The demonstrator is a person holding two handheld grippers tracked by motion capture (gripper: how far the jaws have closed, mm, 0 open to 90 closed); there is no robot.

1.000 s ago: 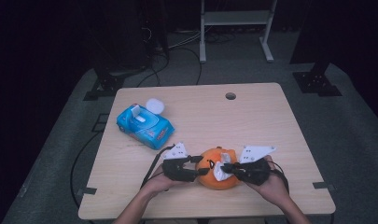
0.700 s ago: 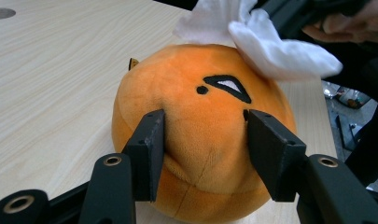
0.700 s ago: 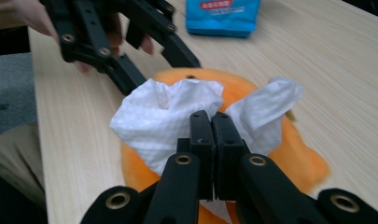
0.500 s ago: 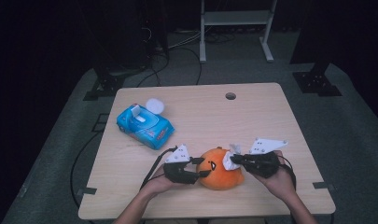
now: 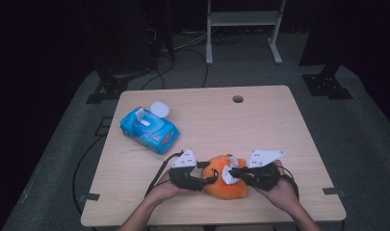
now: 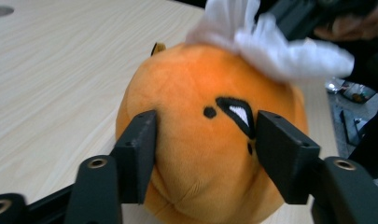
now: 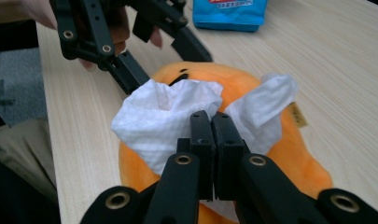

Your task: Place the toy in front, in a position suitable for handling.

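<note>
An orange plush toy (image 5: 220,188) with a black-and-white eye (image 6: 235,111) lies near the table's front edge. My left gripper (image 6: 206,126) holds it from the left, one jaw on each flank, pads dented into the plush; its jaws have just been opening a little with the toy still between them. From the right, my right gripper (image 7: 210,119) is shut on a crumpled white wipe (image 7: 163,116), which rests on the toy's top (image 7: 270,149). In the left gripper view the wipe (image 6: 266,42) drapes over the toy's upper right.
A blue wet-wipe pack (image 5: 149,129) lies at the table's left with its white lid (image 5: 160,109) flipped open behind it. A cable hole (image 5: 238,99) sits near the far edge. Frame legs and cables stand on the floor beyond the table.
The right gripper with the wipe drew slightly right and back, then returned onto the toy's top. The left hand stayed at the toy's left side.
</note>
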